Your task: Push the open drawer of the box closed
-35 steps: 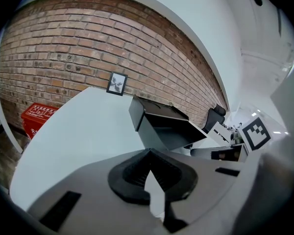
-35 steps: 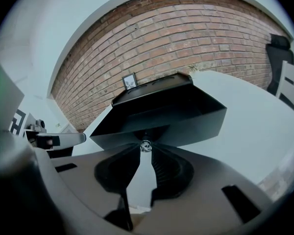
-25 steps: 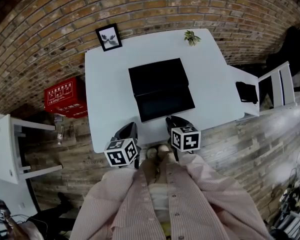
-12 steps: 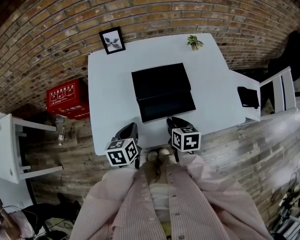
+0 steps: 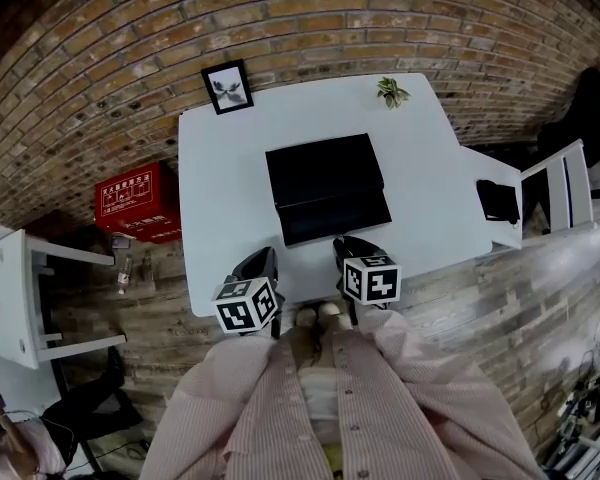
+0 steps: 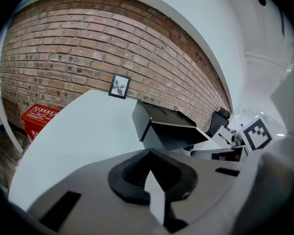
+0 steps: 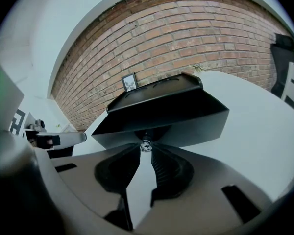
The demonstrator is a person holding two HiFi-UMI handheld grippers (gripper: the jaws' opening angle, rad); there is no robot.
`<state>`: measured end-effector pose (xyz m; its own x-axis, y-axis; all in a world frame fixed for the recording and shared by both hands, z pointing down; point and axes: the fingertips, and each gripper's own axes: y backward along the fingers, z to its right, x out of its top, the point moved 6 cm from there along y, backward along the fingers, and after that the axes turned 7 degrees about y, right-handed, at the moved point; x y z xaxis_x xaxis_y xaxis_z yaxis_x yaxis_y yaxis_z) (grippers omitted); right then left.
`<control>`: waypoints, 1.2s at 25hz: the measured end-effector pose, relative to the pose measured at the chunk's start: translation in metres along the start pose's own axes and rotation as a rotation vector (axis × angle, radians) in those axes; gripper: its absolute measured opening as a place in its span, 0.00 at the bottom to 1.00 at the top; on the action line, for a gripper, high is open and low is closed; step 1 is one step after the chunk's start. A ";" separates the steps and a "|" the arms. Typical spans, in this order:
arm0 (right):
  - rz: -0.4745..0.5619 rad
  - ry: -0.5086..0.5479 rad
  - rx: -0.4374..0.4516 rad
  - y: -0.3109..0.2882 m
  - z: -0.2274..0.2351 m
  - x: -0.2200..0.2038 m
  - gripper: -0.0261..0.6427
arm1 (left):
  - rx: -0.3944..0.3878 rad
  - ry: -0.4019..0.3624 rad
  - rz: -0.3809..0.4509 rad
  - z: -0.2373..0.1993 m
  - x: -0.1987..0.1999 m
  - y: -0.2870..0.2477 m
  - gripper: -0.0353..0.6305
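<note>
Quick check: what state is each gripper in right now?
Left gripper: closed, empty.
Right gripper: closed on the small silver knob of the open black drawer.

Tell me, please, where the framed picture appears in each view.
Head view: picture upper left, at the table's far edge, against the brick wall.
Left gripper view: picture above centre, left of the box.
Right gripper view: picture left of centre, just above the box.
Shared landmark: the black box, nearer than the picture in every view.
</note>
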<state>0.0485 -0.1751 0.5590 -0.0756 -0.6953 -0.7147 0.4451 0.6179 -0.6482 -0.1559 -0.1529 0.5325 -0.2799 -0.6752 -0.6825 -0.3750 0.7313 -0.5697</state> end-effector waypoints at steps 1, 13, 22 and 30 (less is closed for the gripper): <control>0.000 0.000 0.000 -0.001 0.000 0.001 0.15 | 0.001 0.000 0.000 0.000 0.001 -0.001 0.05; 0.004 -0.001 0.008 -0.010 0.004 0.010 0.15 | 0.007 0.000 0.005 -0.002 0.010 -0.008 0.05; 0.008 0.002 0.013 -0.018 0.007 0.019 0.15 | 0.012 0.000 0.009 -0.004 0.017 -0.014 0.05; 0.012 0.006 0.016 -0.025 0.008 0.025 0.15 | 0.016 0.001 0.015 -0.007 0.022 -0.019 0.05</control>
<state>0.0428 -0.2106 0.5594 -0.0758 -0.6857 -0.7239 0.4600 0.6201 -0.6355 -0.1615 -0.1823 0.5311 -0.2860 -0.6644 -0.6905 -0.3568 0.7426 -0.5667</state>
